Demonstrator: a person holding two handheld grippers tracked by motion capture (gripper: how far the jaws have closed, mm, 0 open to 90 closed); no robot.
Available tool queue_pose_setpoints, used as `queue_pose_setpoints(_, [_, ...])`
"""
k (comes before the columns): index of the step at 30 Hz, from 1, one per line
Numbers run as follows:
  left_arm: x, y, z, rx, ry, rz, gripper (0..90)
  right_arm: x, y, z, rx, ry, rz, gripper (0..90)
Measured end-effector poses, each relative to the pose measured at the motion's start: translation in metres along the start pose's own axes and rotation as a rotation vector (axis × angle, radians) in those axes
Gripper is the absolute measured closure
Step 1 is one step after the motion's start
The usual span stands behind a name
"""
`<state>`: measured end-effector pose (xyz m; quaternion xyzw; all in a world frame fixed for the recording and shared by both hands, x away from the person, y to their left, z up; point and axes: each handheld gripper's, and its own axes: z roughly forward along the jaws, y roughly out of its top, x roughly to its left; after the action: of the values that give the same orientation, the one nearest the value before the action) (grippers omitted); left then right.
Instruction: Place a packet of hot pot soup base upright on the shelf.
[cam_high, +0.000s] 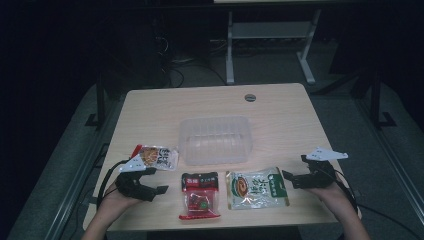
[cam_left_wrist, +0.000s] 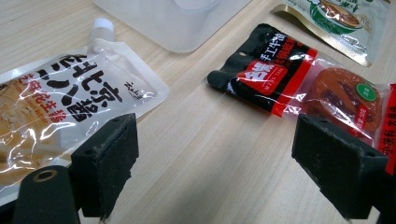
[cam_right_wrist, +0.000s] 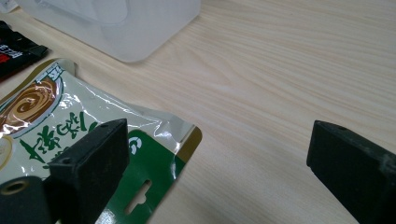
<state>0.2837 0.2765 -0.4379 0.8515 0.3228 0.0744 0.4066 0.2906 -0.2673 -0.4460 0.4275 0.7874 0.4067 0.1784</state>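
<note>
The three snack packets lie in a loose row on the near part of the table, just in front of the clear plastic box (cam_high: 215, 140). The spouted pouch (cam_high: 156, 157) lies nearest your left tool (cam_high: 145, 182), the red and black packet (cam_high: 200, 195) is in the middle, and the green and white packet (cam_high: 256, 188) lies just beside your right tool (cam_high: 300, 175).

All three look light, and their film is glossy, so expect them to slide on the wood when a pad pushes at them. They are soft and floppy too; a pinch at one corner will likely let the rest droop. The spouted pouch (cam_left_wrist: 60, 112) looks filled with a paste, so it should sag most; take it by the flat sealed edge or at the stiffer neck under the white cap (cam_left_wrist: 103, 26). For the red and black packet (cam_left_wrist: 299, 79), the flat black header with its hang hole looks the safest hold, since the round cake inside may crush. On the green and white packet (cam_right_wrist: 70, 135), go for the green header strip near the slot.

Both tools stand wide apart with nothing between the pads: the left over bare table (cam_left_wrist: 205, 154) between pouch and red packet, the right with one pad over the green corner.
</note>
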Motion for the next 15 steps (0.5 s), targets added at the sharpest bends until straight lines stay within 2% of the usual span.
queue_pose_setpoints(8, [-0.005, 0.004, 0.001, 0.006, -0.017, -0.005, 20.0, -0.002, -0.002, -0.002, -0.011, -0.006, 0.005, 5.2])
queue_pose_setpoints(15, [-0.015, 0.010, -0.001, -0.010, -0.038, 0.010, 37.8, -0.001, 0.001, -0.001, -0.014, -0.008, 0.009, 5.2])
